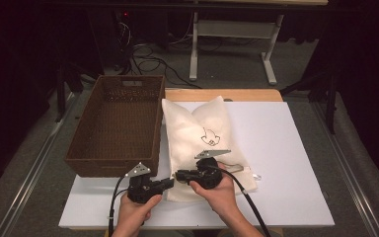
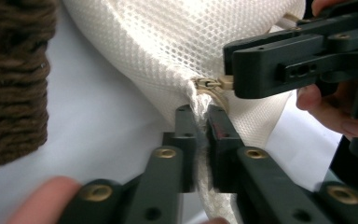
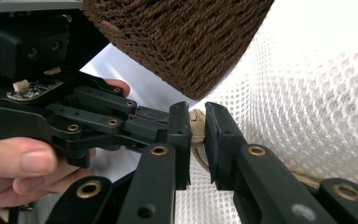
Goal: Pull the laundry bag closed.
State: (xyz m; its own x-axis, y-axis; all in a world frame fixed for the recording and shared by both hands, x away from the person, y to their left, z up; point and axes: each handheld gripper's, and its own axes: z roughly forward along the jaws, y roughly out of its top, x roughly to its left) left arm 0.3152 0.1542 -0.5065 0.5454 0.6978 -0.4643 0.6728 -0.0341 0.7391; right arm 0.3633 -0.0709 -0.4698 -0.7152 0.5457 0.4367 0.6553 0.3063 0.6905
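Left claw [image 2: 200, 140] pinches the white mesh zip bag's [image 2: 168, 51] corner – right claw [image 3: 196, 140], at three o'clock, grips its beige zipper pull [image 3: 197, 122]

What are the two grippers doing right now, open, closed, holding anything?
Left gripper: closed on the mesh bag fabric beside the zipper.
Right gripper: closed on the zipper pull.

We take this for a lab or recording studio: a white board [image 1: 286, 163] laid on a wooden table [image 1: 227, 94], black curtains [image 1: 24, 59] all round, cables [image 1: 148, 61] on grey carpet [image 1: 227, 64], and a white desk frame [image 1: 234, 47] behind.
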